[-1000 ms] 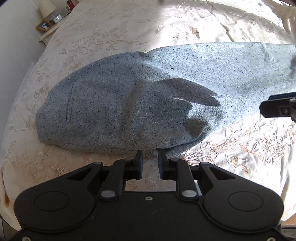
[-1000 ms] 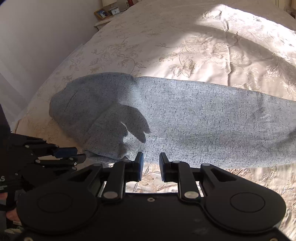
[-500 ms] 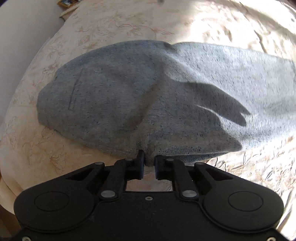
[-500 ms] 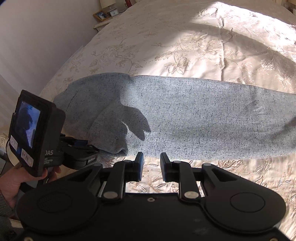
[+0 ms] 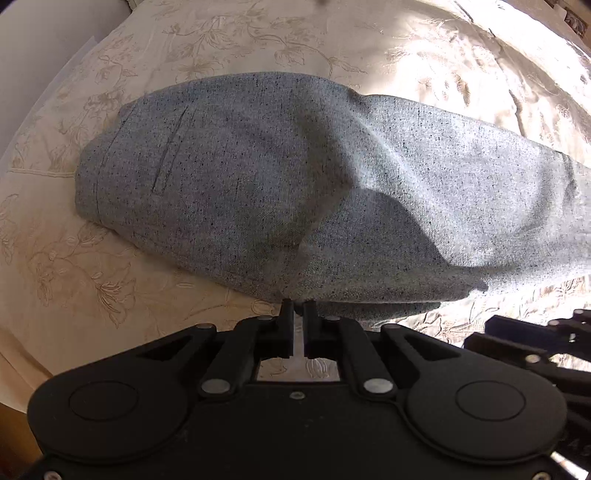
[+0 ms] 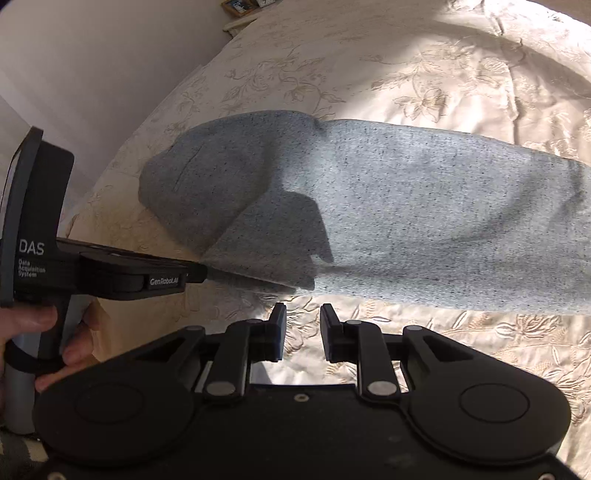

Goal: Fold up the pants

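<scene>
Grey speckled pants [image 5: 295,177] lie folded lengthwise on a cream bedspread, waist end to the left, legs running right. My left gripper [image 5: 298,306] is shut on the near edge of the pants at the crotch, lifting the cloth slightly. In the right wrist view the pants [image 6: 406,206] stretch across the middle, and the left gripper [image 6: 199,271] pinches their near edge at the left. My right gripper [image 6: 303,314] is open and empty, just in front of the pants' near edge, above the bedspread. Its body shows in the left wrist view [image 5: 535,336] at the lower right.
The embroidered cream bedspread [image 6: 424,66] covers the bed all around the pants. A white wall [image 6: 92,74] runs along the left. A nightstand with a picture frame [image 6: 238,5] stands at the far corner. The person's hand [image 6: 33,325] holds the left gripper's handle.
My left gripper has moved forward to the pants' near edge and shut on it. The right gripper has stayed open and shifted a little closer to the pants.
</scene>
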Tool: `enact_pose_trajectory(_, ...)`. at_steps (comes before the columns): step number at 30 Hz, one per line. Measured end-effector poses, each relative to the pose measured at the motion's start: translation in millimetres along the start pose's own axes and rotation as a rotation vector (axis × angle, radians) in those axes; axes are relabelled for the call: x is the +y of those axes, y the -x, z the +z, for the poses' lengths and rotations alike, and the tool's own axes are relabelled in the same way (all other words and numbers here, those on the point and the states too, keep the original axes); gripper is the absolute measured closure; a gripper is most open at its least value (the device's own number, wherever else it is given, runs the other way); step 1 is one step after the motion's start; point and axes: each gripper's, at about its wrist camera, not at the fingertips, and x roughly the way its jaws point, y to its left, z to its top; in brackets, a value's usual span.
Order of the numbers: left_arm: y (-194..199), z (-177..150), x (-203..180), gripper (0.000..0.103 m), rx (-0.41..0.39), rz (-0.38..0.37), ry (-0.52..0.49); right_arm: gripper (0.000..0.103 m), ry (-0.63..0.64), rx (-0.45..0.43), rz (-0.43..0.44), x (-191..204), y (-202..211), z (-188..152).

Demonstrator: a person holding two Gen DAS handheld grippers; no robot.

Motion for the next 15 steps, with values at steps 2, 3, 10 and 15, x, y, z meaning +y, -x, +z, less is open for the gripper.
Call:
enact_pose_trajectory(2, 1, 7, 5, 0.093, 0.006, -0.020, -0.009, 0.080, 0.014, 0.015, -0.002, 8, -17, 5)
enact_pose_trajectory(3, 1, 11, 7, 0.093, 0.008, -0.030, -0.016, 0.079, 0.027, 0.015, -0.009, 11, -24, 7)
enact_pose_trajectory(10, -2, 18, 11, 0.093, 0.006, -0.064, -0.051, 0.080, -0.003, -0.037, -0.072, 9, -54, 38)
enact_pose_trajectory(15, -5, 21, 14, 0.093, 0.036, -0.103, -0.056, 0.083, -0.065, 0.025, -0.188, -10, -75, 41)
